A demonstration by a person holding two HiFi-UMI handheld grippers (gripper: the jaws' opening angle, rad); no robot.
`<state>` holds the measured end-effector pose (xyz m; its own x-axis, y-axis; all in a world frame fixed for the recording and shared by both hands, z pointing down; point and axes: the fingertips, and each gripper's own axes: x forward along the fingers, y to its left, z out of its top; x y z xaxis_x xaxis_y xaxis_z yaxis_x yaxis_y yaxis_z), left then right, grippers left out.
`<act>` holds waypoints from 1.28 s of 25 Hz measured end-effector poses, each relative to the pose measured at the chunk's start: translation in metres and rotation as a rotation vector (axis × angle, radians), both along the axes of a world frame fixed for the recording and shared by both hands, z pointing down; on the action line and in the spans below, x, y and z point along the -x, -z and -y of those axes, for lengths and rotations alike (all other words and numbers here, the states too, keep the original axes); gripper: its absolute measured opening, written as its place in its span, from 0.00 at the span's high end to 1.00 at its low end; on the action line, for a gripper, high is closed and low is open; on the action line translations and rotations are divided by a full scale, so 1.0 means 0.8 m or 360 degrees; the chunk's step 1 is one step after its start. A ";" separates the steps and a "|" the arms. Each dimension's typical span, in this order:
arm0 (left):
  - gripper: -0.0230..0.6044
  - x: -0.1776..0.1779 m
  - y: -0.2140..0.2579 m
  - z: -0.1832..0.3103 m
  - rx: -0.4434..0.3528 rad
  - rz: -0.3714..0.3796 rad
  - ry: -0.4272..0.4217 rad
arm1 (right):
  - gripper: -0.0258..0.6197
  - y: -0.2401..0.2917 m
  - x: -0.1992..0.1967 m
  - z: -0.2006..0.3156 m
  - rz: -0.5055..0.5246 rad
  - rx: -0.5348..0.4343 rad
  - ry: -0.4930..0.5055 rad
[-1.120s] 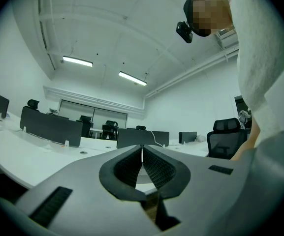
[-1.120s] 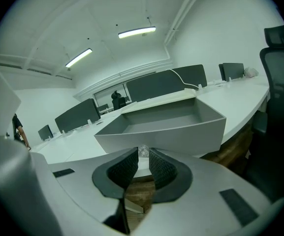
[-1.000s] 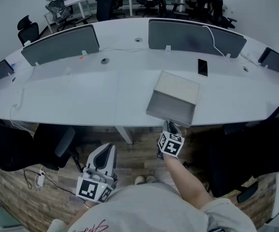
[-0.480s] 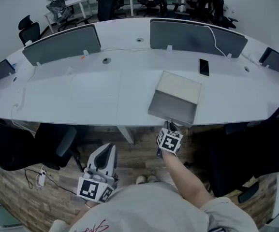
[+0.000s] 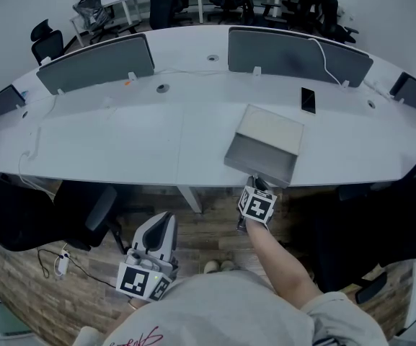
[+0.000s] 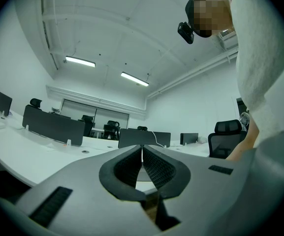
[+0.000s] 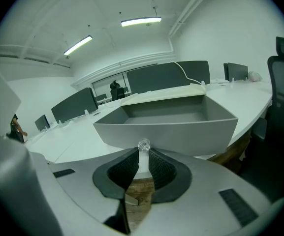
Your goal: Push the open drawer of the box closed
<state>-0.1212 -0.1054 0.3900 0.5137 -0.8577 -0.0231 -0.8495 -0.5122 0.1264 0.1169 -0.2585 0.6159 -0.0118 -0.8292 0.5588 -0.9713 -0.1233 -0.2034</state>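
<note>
We are in an open-plan office — a long, curved white surface (image 5: pixel 121 143) is split down its middle by grey divider screens (image 5: pixel 96 63). Black swivel chairs (image 5: pixel 45 45) stand at further desks behind. We see strip lights (image 6: pixel 80 61) on the white ceiling — and wood-look flooring (image 5: pixel 20 287) underfoot.

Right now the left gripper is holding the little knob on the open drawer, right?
No, it is the right gripper that is holding the little knob on the open drawer. The right gripper view shows its jaws closed on it.
</note>
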 end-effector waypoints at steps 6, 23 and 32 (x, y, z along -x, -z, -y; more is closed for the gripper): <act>0.93 0.002 -0.001 0.001 0.0001 -0.0004 -0.0001 | 0.85 0.003 -0.002 0.009 -0.0012 0.0003 0.0016; 0.93 0.004 -0.008 0.006 0.0034 -0.0019 -0.0007 | 0.85 0.006 -0.011 0.021 0.0034 0.0012 -0.0026; 0.93 0.007 -0.008 0.007 0.0027 -0.0022 0.0016 | 0.85 0.008 -0.018 0.034 0.0033 -0.0001 -0.0040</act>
<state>-0.1265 -0.1107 0.3960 0.5047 -0.8631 -0.0152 -0.8528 -0.5013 0.1466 0.1314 -0.2857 0.6091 -0.0025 -0.8297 0.5582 -0.9635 -0.1475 -0.2235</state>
